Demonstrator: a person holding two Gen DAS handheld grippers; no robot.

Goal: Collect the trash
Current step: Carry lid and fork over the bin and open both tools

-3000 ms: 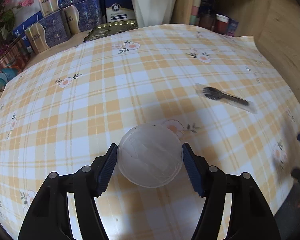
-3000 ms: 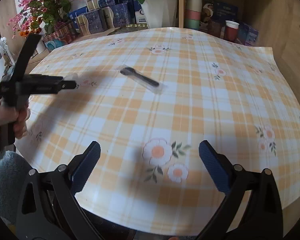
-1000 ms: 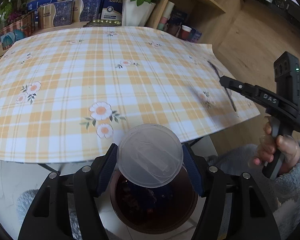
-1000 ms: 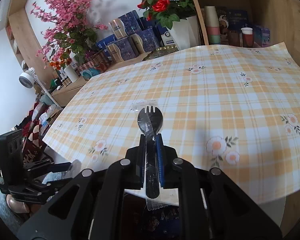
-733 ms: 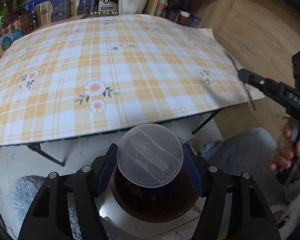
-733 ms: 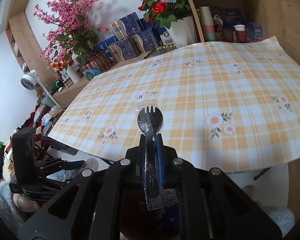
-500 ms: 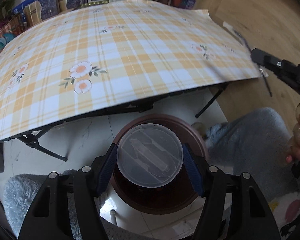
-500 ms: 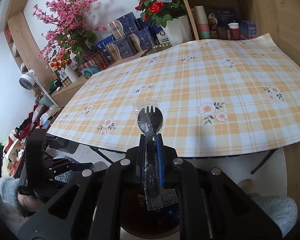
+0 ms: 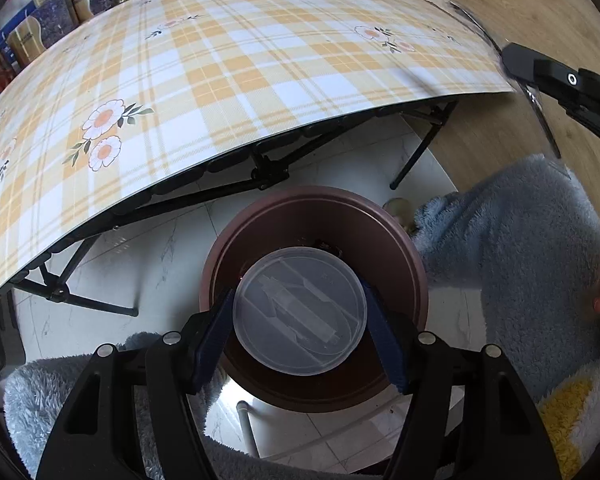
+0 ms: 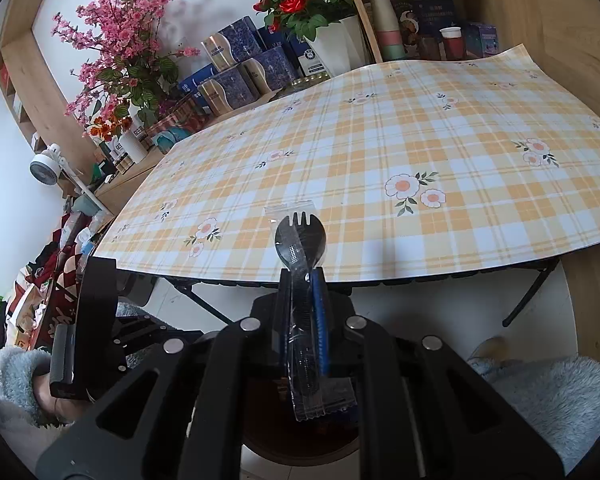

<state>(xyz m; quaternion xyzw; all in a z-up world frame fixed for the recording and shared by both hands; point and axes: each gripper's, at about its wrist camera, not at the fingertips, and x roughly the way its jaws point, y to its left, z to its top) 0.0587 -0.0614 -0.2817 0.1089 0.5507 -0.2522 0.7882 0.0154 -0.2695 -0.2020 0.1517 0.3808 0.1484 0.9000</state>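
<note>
My left gripper (image 9: 300,322) is shut on a clear round plastic lid (image 9: 300,304) and points steeply down, holding it just above the mouth of a brown round bin (image 9: 404,248) on the floor. My right gripper (image 10: 303,280) is shut on a black plastic fork in a clear wrapper (image 10: 299,240), whose tines stick up past the fingertips. The wrapper's tail hangs down behind them. The bin (image 10: 300,446) shows dark below the right gripper. In the left wrist view the right gripper (image 9: 556,76) reaches in at the upper right.
A folding table with an orange plaid flowered cloth (image 9: 220,60) overhangs the bin, its black legs (image 9: 260,172) behind it. A person's fuzzy blue sleeve (image 9: 520,248) lies right of the bin. Boxes, flowers and a shelf (image 10: 260,60) stand behind the table.
The left gripper with the lid has tipped downward and sunk toward the bin, which now looks larger and sits centred under it. The right gripper with the fork has drawn back off the table edge.
</note>
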